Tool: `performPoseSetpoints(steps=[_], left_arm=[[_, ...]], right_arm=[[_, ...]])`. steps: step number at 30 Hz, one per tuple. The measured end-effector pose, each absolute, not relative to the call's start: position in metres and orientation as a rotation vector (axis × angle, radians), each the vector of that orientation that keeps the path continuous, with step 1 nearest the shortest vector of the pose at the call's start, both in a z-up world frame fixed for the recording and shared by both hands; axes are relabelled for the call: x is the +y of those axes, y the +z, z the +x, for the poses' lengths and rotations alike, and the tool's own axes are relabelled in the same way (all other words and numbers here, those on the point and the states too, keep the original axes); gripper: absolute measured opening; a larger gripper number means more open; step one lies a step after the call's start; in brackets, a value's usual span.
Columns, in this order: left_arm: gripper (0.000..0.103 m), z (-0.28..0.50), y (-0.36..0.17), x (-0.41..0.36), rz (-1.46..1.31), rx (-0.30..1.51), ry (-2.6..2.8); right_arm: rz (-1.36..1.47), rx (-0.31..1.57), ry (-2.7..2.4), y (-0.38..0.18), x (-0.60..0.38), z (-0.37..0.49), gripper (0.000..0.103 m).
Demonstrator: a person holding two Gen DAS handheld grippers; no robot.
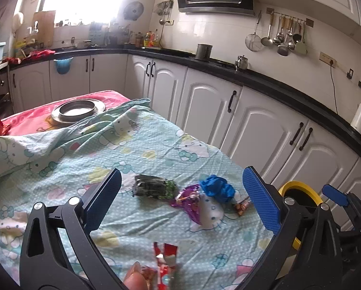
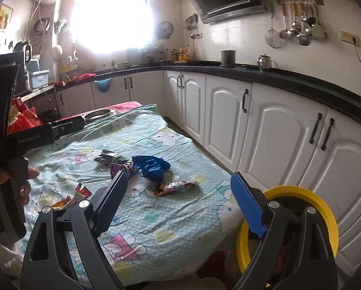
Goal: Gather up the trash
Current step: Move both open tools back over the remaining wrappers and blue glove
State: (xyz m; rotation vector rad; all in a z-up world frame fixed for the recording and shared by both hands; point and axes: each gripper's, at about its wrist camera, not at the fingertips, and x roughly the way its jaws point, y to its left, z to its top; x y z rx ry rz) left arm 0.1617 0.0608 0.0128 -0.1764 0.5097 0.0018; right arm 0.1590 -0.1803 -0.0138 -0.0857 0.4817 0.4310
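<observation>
Trash lies on the cartoon-cat tablecloth (image 1: pixel 144 145): a dark green wrapper (image 1: pixel 153 188), a purple wrapper (image 1: pixel 187 200), a crumpled blue bag (image 1: pixel 216 188), a small orange candy wrapper (image 1: pixel 242 205) and a red wrapper (image 1: pixel 166 261) at the near edge. My left gripper (image 1: pixel 182 172) hovers open over the cloth, short of the dark wrapper, with nothing between its pads. In the right wrist view my right gripper (image 2: pixel 179 177) is open and empty just before a candy-bar wrapper (image 2: pixel 176 186), with the blue bag (image 2: pixel 152 166) beyond. A yellow-rimmed bin (image 2: pixel 301 193) stands beside the table's right corner.
A metal dish (image 1: pixel 79 110) sits on the pink cloth at the table's far end. White cabinets (image 1: pixel 265 130) under a black counter run close along the right. A hand (image 2: pixel 1 183) holds the left tool. More red and orange wrappers (image 2: pixel 69 198) lie near it.
</observation>
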Motion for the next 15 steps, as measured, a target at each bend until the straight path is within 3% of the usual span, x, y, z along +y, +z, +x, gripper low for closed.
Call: performPoseSetpoints(steps=[15], left_arm=[[0.092, 0.201, -0.012, 0.115, -0.179, 0.607, 0.024]], right_arm=[[-0.139, 0.554, 0.484, -0.028, -0.136, 0.213, 0.084]])
